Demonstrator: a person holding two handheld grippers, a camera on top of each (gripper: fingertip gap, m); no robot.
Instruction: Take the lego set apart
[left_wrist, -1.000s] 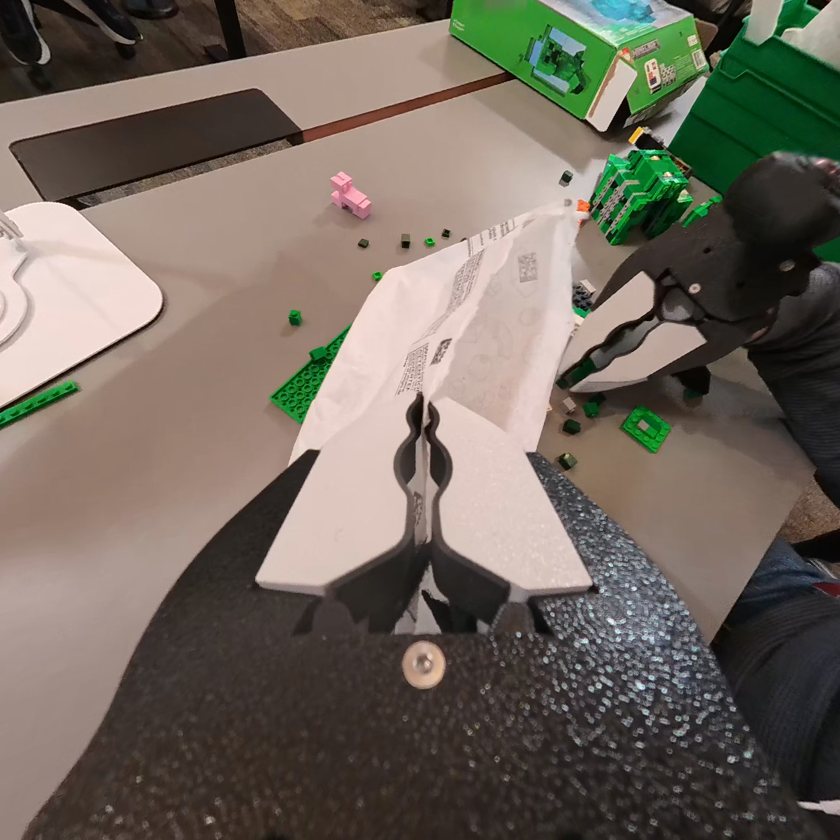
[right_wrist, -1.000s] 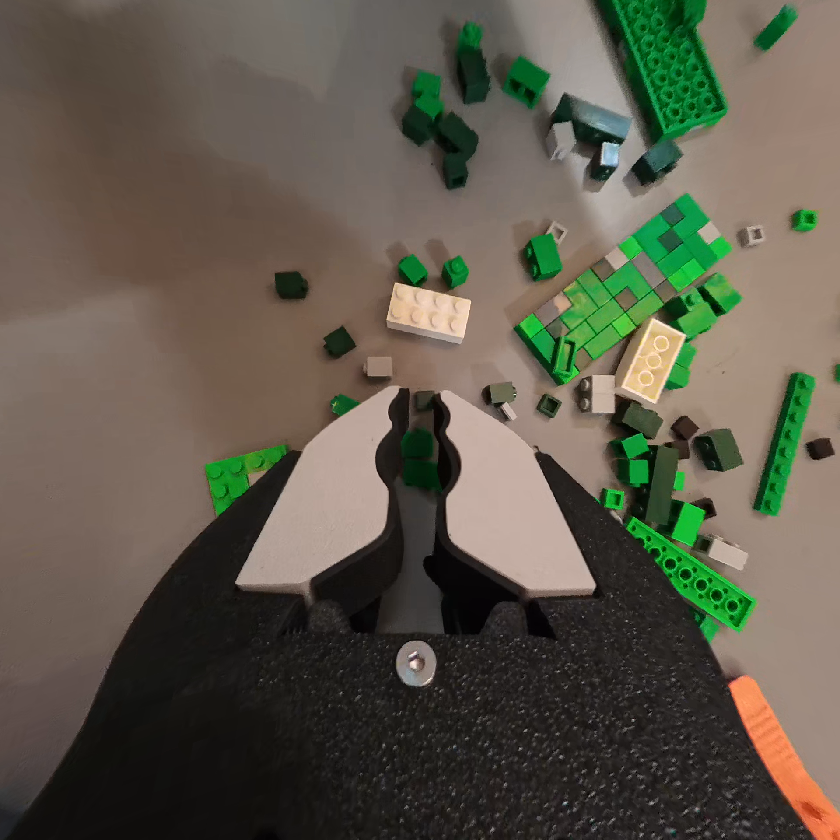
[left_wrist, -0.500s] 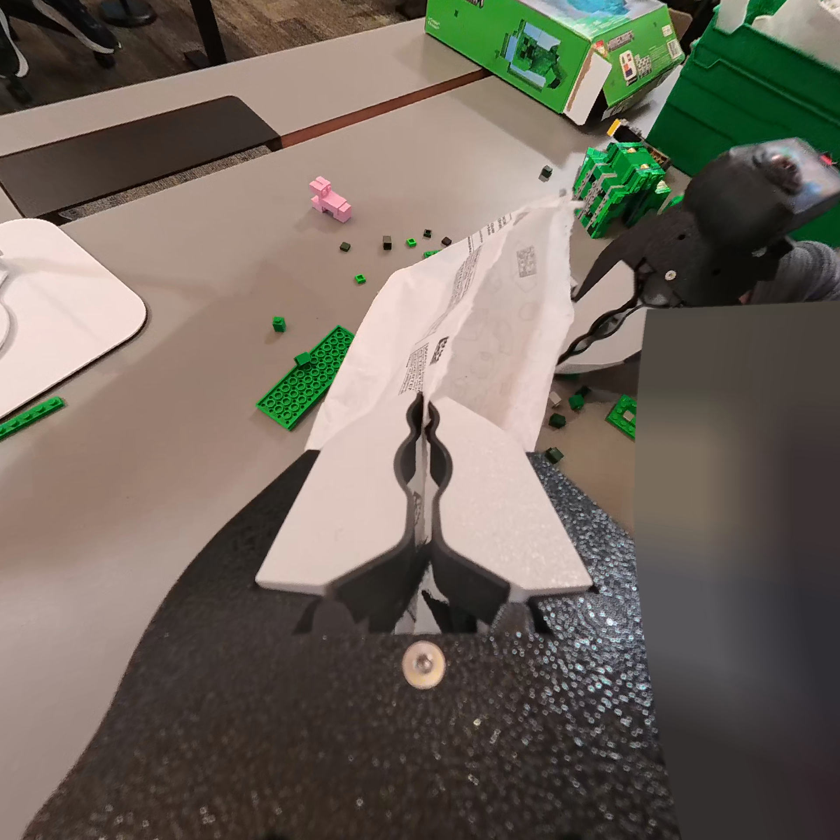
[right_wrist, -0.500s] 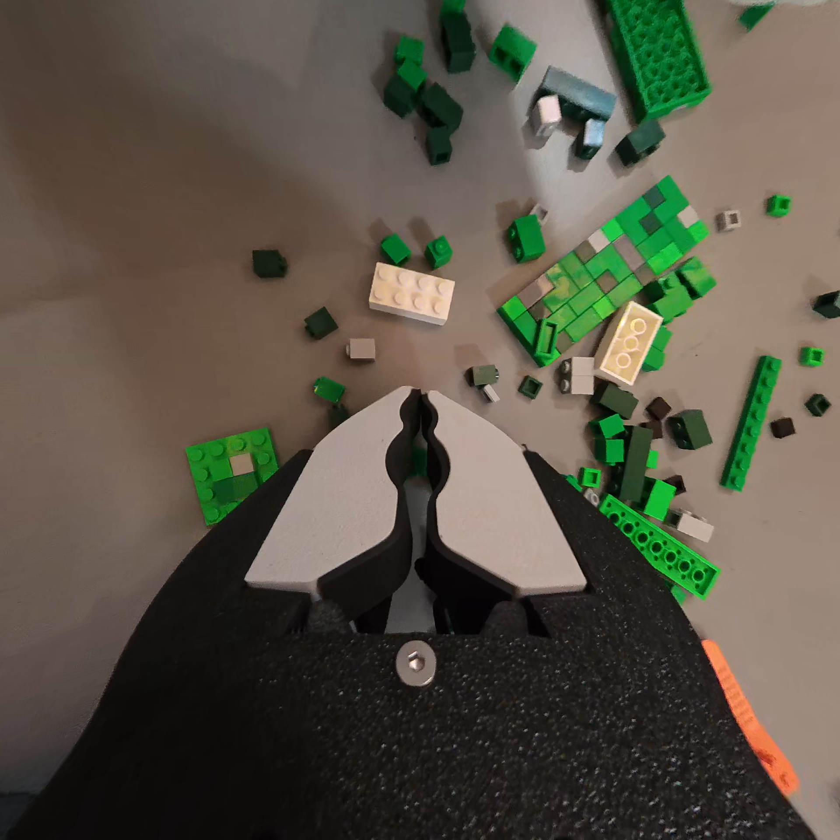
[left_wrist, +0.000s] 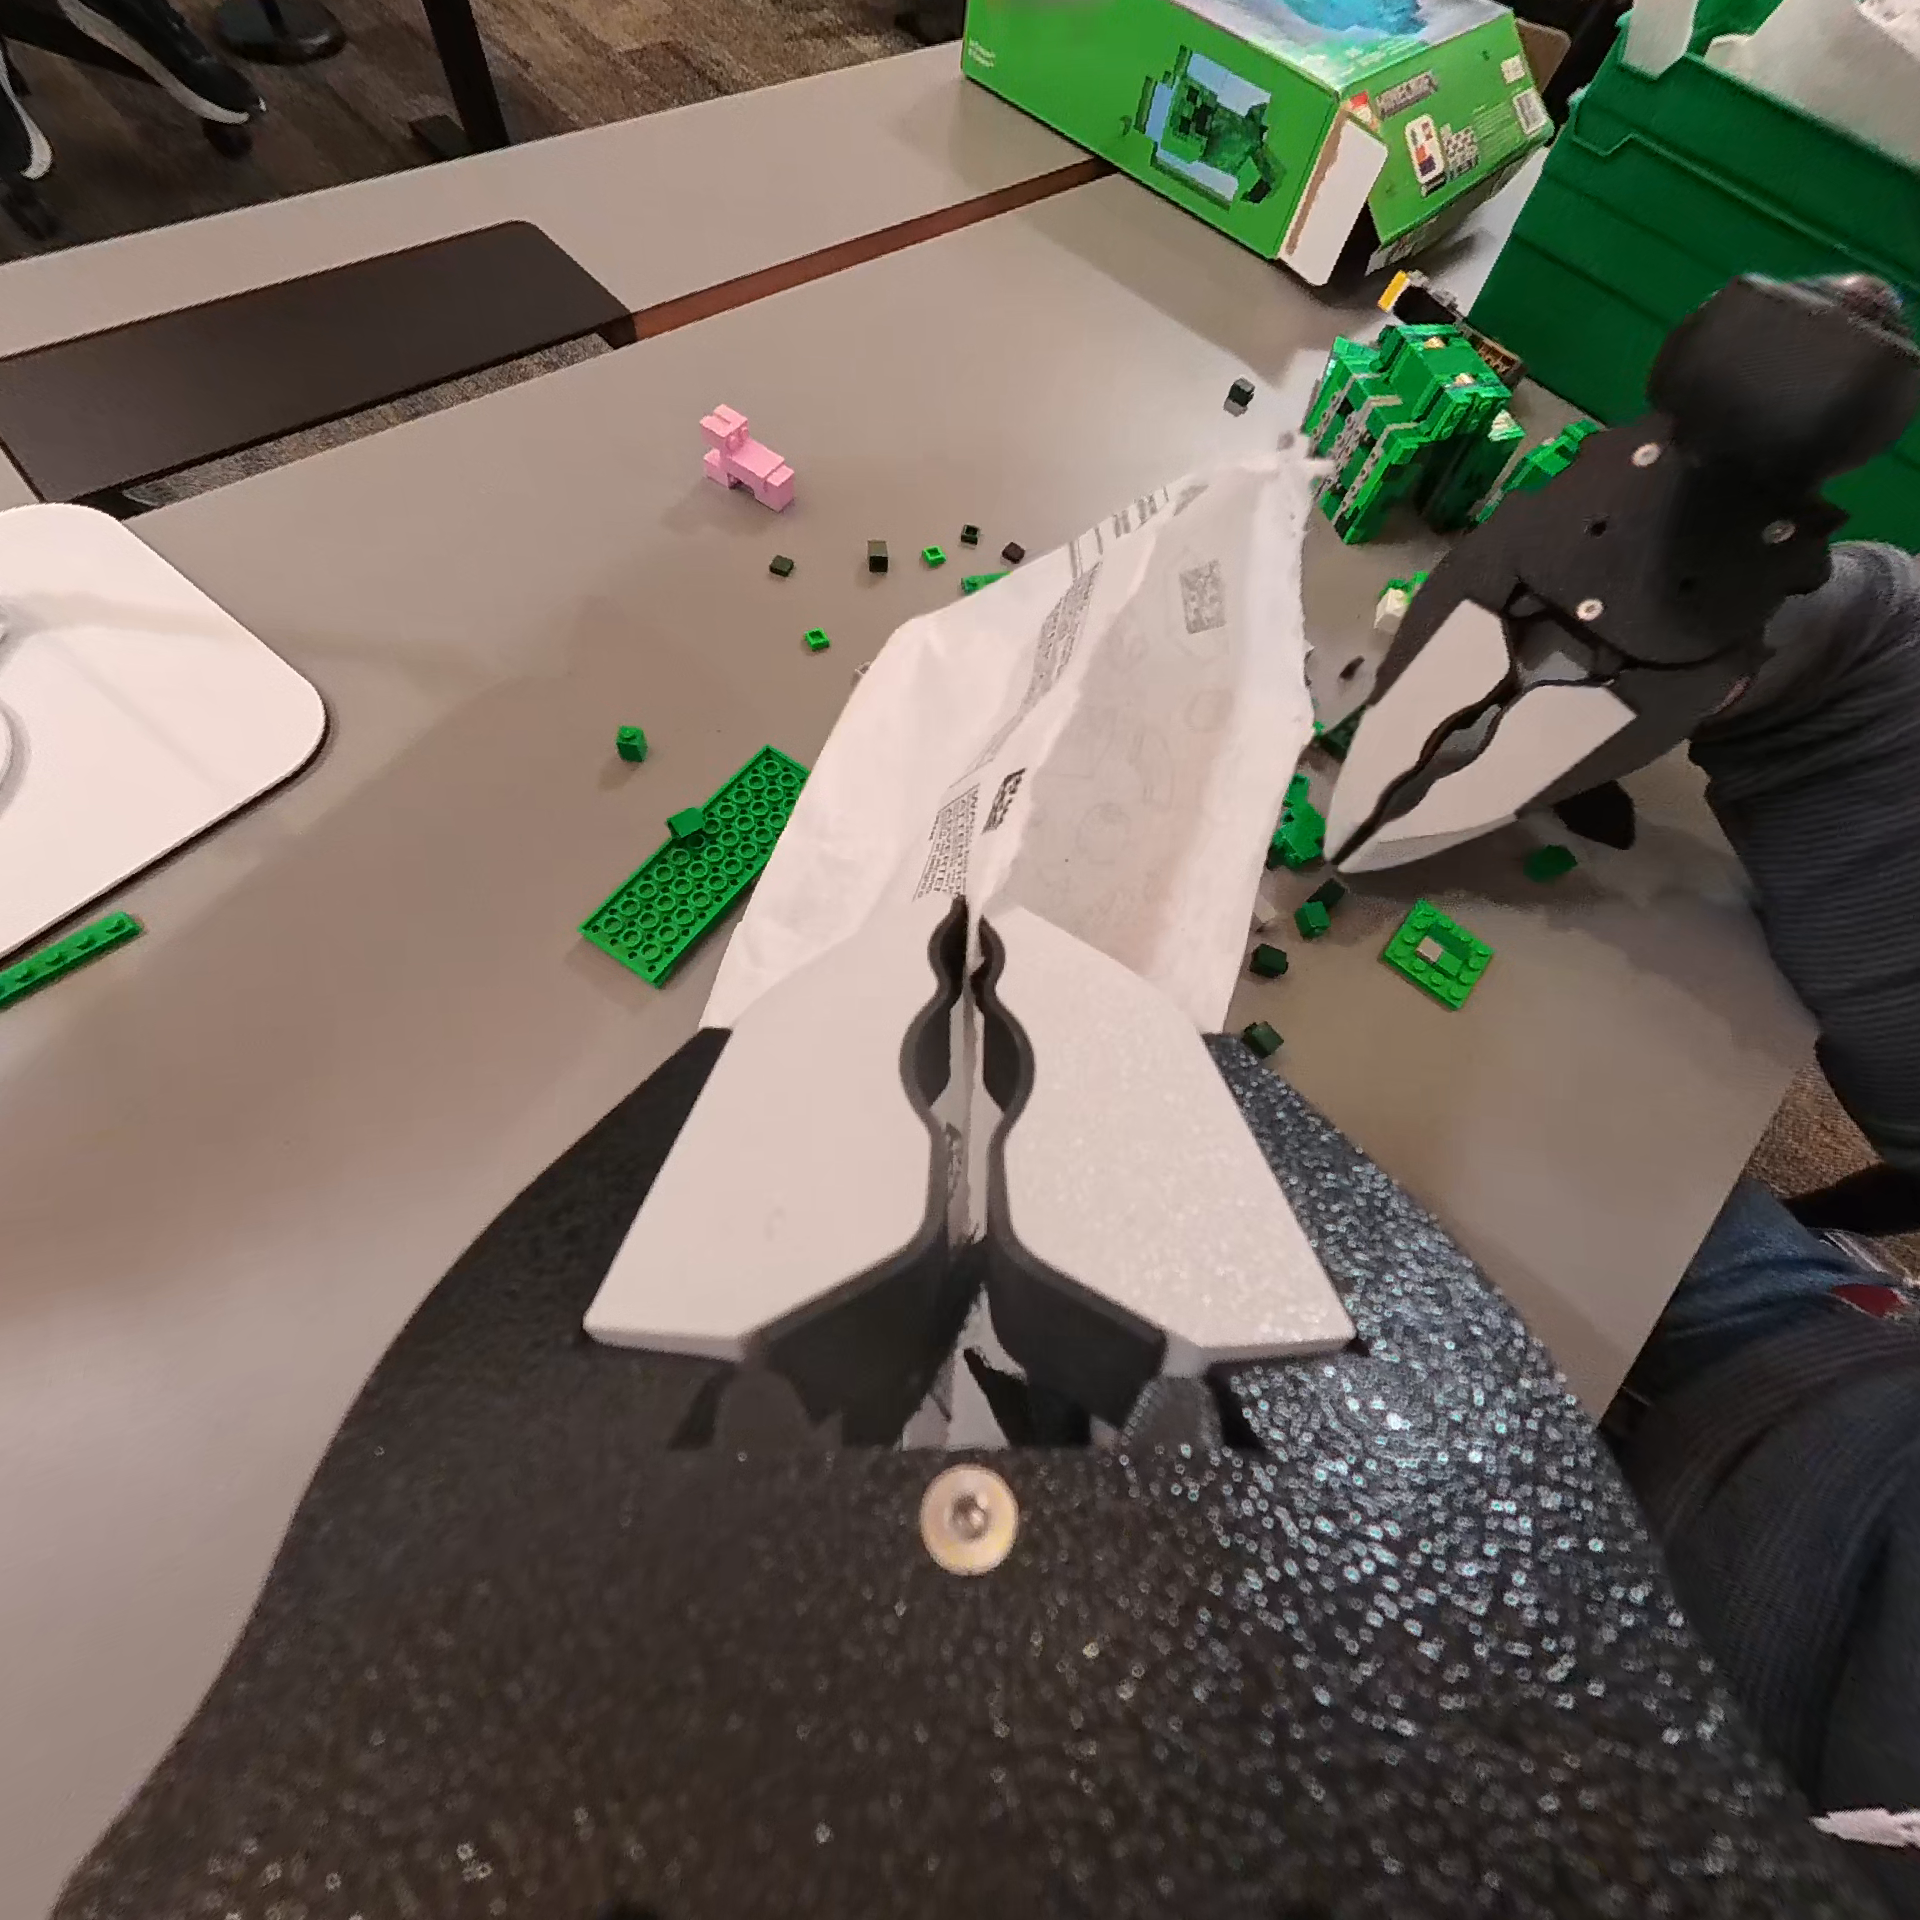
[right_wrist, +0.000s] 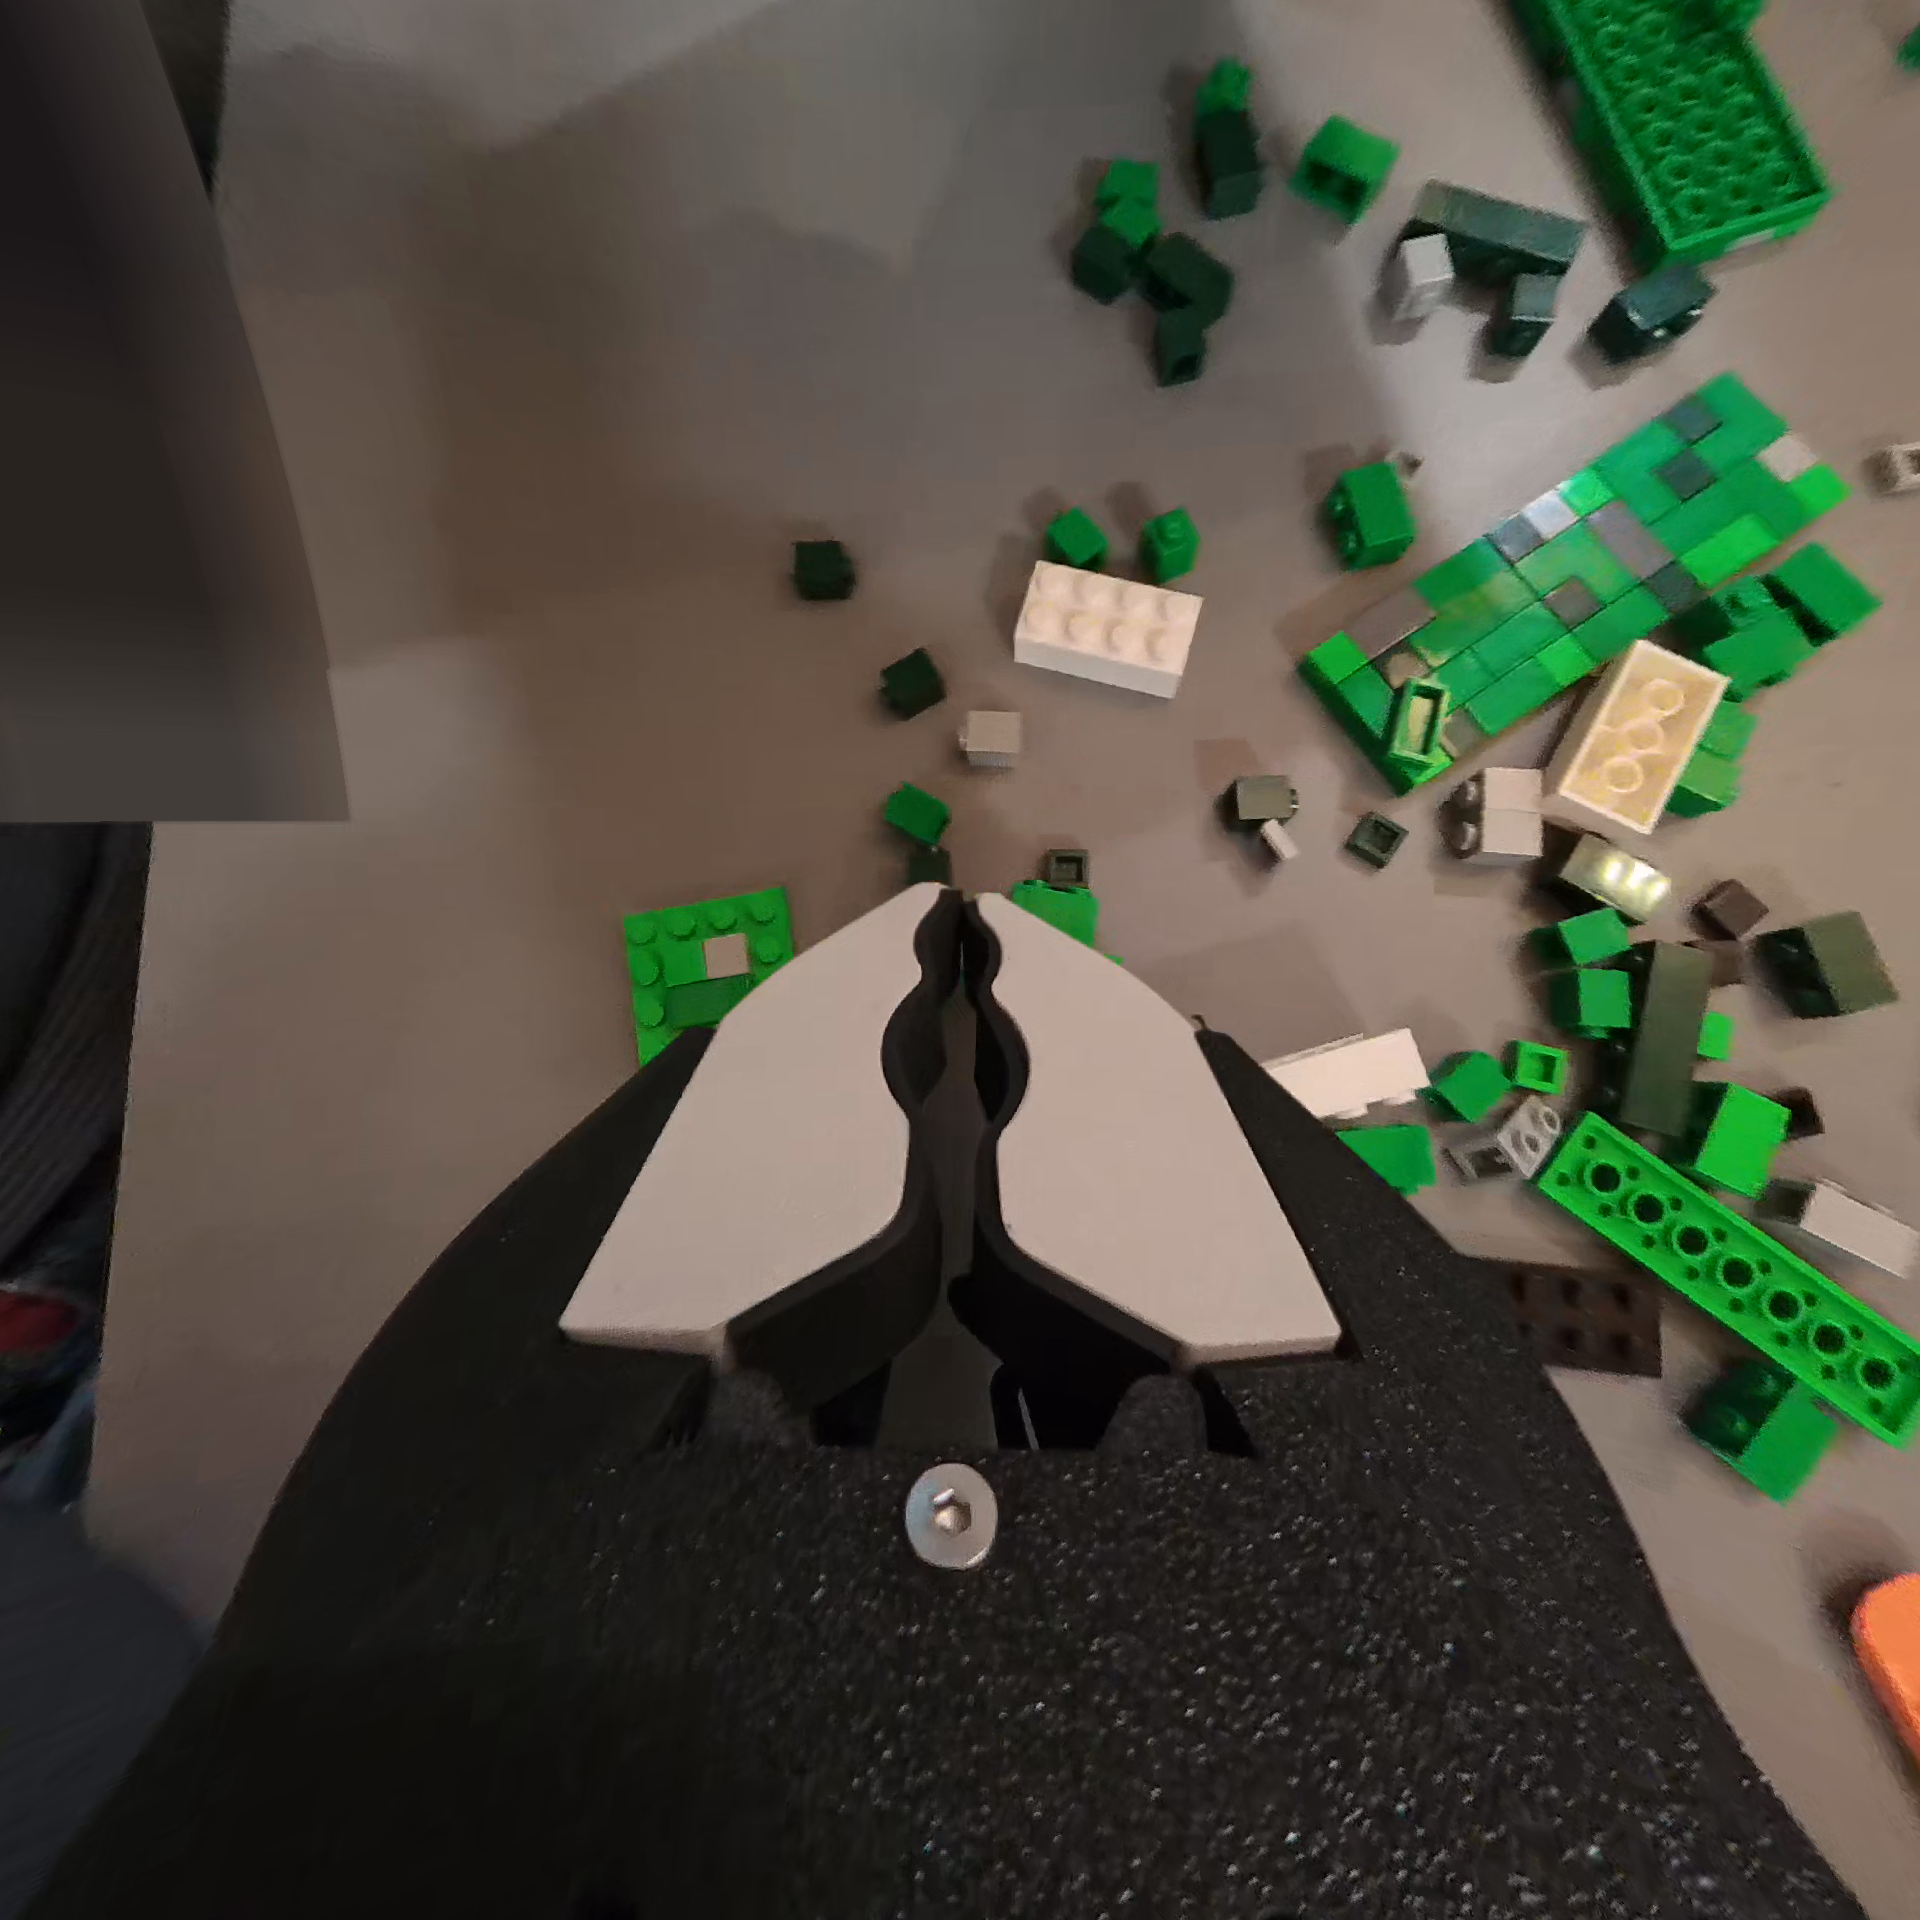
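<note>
Loose green lego bricks are lying scattered on the grey surface, with a partly built green lego figure standing beyond them. The right tongs are hovering just above the bricks, pressed together with nothing visible between them. The left tongs are clamping a white paper bag, lifting it beside the bricks.
</note>
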